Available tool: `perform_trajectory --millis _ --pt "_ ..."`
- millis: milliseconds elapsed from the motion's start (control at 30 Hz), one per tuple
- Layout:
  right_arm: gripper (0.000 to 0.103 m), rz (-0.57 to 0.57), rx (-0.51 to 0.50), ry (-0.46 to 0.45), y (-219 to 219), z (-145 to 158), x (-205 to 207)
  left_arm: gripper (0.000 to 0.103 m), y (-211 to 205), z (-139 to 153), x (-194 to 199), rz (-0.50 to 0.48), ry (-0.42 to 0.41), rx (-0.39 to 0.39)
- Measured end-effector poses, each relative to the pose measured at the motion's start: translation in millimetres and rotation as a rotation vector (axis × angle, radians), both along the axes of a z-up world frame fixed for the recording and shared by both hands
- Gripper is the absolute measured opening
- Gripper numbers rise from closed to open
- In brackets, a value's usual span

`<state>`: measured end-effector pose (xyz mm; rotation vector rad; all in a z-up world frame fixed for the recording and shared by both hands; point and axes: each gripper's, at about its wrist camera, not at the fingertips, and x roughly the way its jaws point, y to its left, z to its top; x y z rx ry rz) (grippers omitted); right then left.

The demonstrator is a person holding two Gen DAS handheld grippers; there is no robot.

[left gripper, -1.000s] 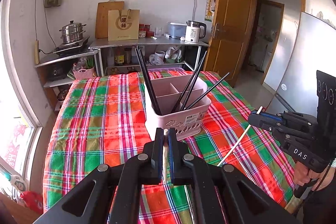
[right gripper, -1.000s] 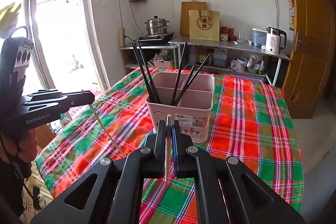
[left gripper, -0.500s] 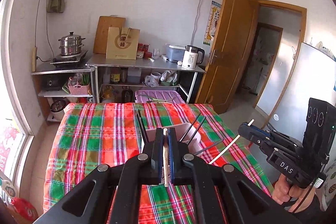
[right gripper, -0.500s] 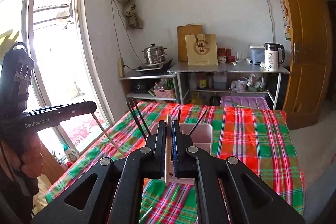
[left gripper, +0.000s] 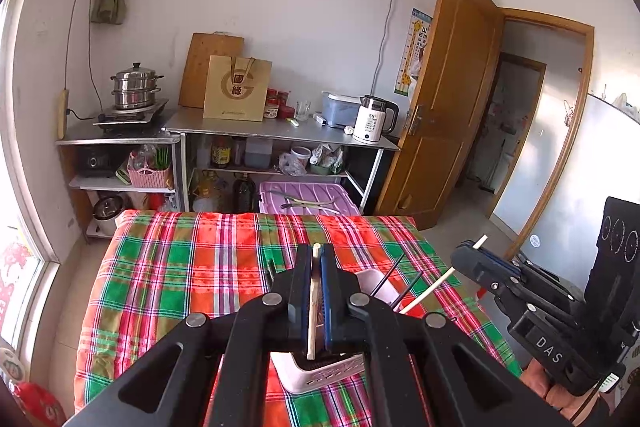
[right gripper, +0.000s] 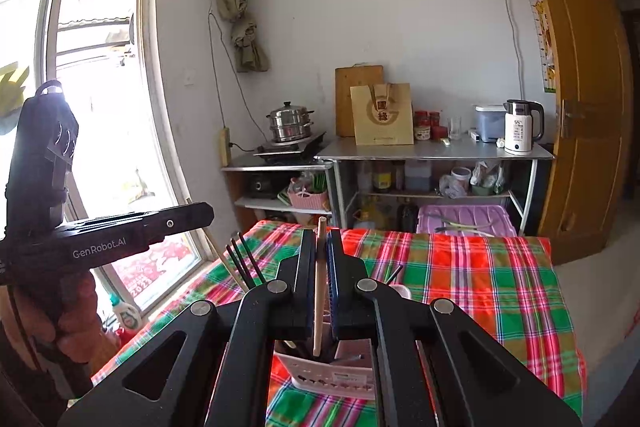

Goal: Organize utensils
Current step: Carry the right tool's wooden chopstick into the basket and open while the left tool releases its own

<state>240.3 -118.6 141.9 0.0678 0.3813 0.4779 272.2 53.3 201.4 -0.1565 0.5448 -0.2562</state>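
My left gripper [left gripper: 316, 254] is shut on a pale wooden chopstick [left gripper: 313, 307] that stands upright between its pads. It hangs over a pink utensil holder [left gripper: 304, 373], mostly hidden behind the fingers, with black chopsticks [left gripper: 386, 277] sticking out. At the right, my right gripper [left gripper: 466, 255] holds a second pale chopstick [left gripper: 430, 289] at a slant. In the right wrist view, the right gripper [right gripper: 320, 239] is shut on that chopstick [right gripper: 319, 291] above the holder [right gripper: 332, 375]. The left gripper [right gripper: 200, 213] is at the left with its chopstick [right gripper: 222, 257].
The holder stands on a table with a red and green plaid cloth [left gripper: 180, 267]. Behind it are steel shelves [left gripper: 280, 135] with a kettle [left gripper: 374, 119], a steamer pot [left gripper: 136, 87] and a paper bag. A purple bin [left gripper: 304, 199] sits underneath. Window at left, wooden door [left gripper: 452, 99] at right.
Both grippers have risen and pulled back, so the holder has sunk low in both views and hides behind the fingers. Each still grips its pale chopstick.
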Motion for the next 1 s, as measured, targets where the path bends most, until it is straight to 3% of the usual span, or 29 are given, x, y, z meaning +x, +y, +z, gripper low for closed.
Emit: perform_trajectory --millis 533,633,733,1000 --pt "0.006 0.033 -0.076 0.169 11 -63 14 0.004 -1 -72 13 -0.023 0.144 0.014" --pt "0.017 0.031 -0.065 0.170 6 -63 9 0.009 -1 -72 10 -0.016 0.147 0.019" --pt "0.029 0.032 -0.050 0.143 0 -56 0 0.020 -1 -67 0 -0.016 0.116 0.016" --pt "0.030 0.022 -0.026 0.116 -11 -47 -17 0.022 3 -53 -26 0.006 0.062 0.003"
